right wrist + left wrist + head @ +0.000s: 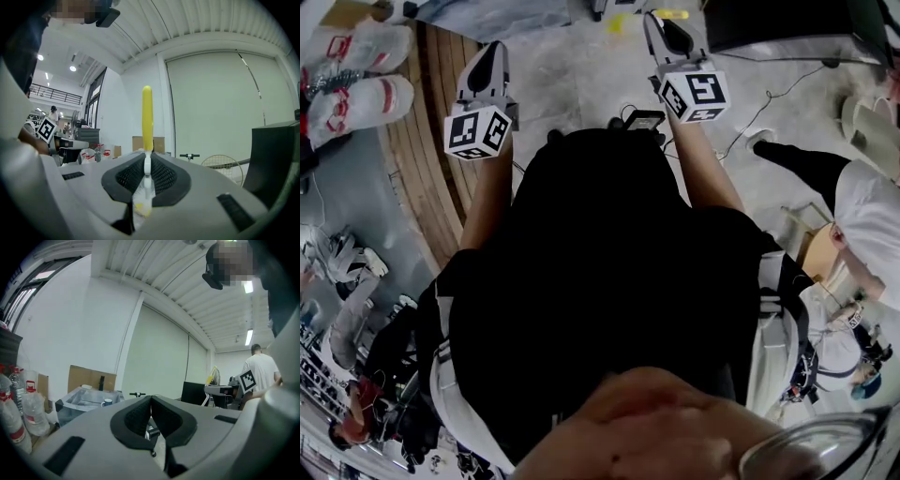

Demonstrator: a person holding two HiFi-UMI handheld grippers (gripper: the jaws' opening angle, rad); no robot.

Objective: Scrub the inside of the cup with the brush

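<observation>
My right claw (147, 164) is clamped on the yellow brush (147, 117), my left claw (150, 404) is pinched shut and empty, and the only cup (107, 402) I see sits far left in a bin (77, 404), so I should hold the cup steady first.

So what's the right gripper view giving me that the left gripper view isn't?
Only the right gripper view: the right gripper shut on the brush, its yellow handle pointing up, and a round wire frame behind.
Only the left gripper view: the left gripper shut on nothing, and a clear tub with a mug in it.
Both: the pale wall panel, a handlebar, cardboard, and the other gripper at the frame's edge.
</observation>
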